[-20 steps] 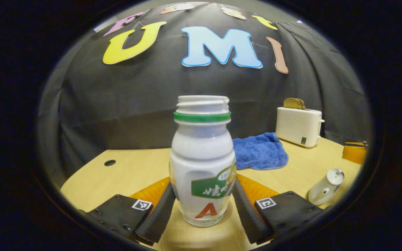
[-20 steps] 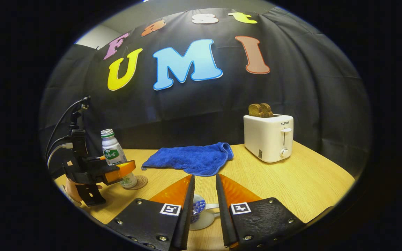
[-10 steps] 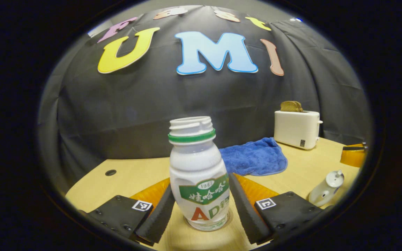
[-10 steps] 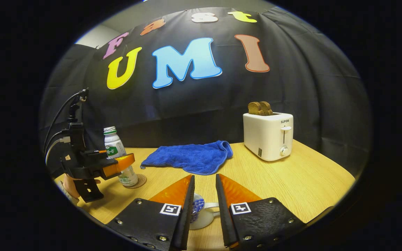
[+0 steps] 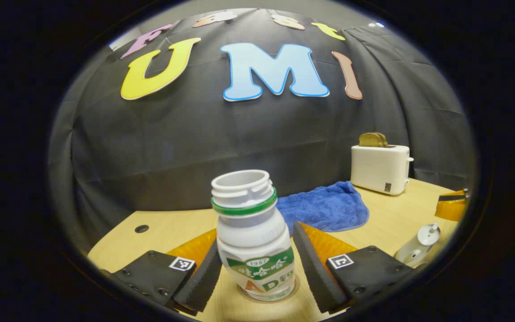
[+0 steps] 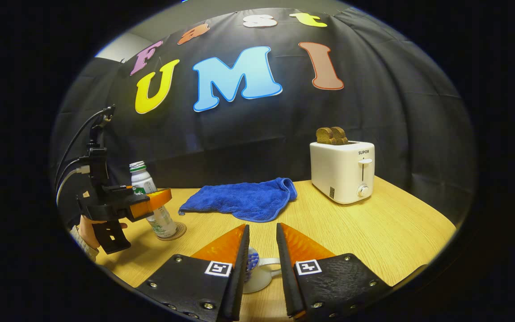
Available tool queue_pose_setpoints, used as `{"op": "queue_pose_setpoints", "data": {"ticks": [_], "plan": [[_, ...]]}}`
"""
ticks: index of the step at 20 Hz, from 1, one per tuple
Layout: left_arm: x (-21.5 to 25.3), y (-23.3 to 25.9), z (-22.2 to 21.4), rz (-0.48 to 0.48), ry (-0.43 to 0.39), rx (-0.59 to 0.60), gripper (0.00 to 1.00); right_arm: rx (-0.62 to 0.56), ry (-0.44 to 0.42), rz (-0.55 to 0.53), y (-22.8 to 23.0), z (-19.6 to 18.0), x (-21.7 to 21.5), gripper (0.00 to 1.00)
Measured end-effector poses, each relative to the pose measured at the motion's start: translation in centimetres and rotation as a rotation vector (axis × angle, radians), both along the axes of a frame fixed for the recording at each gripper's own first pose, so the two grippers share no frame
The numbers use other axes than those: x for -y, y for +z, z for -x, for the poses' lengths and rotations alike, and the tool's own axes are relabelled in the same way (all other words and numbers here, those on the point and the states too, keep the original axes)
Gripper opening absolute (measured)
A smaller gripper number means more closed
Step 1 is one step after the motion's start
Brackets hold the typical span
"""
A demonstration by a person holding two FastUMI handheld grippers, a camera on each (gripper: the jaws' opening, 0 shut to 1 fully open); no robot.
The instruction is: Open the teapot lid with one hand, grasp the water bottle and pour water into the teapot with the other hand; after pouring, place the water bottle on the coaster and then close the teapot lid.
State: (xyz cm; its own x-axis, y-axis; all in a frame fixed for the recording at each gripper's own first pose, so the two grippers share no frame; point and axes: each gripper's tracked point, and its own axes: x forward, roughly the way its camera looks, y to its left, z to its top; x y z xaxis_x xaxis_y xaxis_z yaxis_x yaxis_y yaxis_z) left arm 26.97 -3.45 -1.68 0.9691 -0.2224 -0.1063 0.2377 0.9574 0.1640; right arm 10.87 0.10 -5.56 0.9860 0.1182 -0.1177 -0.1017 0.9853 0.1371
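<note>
My left gripper (image 5: 255, 268) stood wide around the water bottle (image 5: 253, 237), set on the coaster (image 6: 172, 232) at lower centre. My right gripper (image 6: 259, 264) was narrow over the teapot (image 6: 257, 273); whether it held the lid I could not tell. I judged closing remained.

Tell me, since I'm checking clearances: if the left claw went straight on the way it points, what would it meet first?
The water bottle. It stands on the coaster right between the left claw fingers, so the palm would likely push into it. Beyond lies a blue towel, then the booth wall.
</note>
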Motion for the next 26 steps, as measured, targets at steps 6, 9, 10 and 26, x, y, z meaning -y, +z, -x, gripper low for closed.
{"op": "queue_pose_setpoints", "data": {"ticks": [6,9,10,26], "plan": [[-0.1,0.8,0.7,0.008,-0.006,0.002,0.93,-0.001,0.002,-0.011,0.0,0.1,0.1,0.37],[-0.3,1.3,1.4,0.028,-0.005,0.0,0.93,-0.001,0.006,-0.019,0.0,0.1,0.1,0.37],[-0.5,1.3,1.7,0.03,-0.002,-0.003,0.9,-0.002,0.008,-0.021,0.0,0.2,0.1,0.37],[-1.6,1.9,12.9,0.074,0.031,0.056,1.0,0.077,0.036,0.025,2.7,3.9,-1.6,0.37]]}}
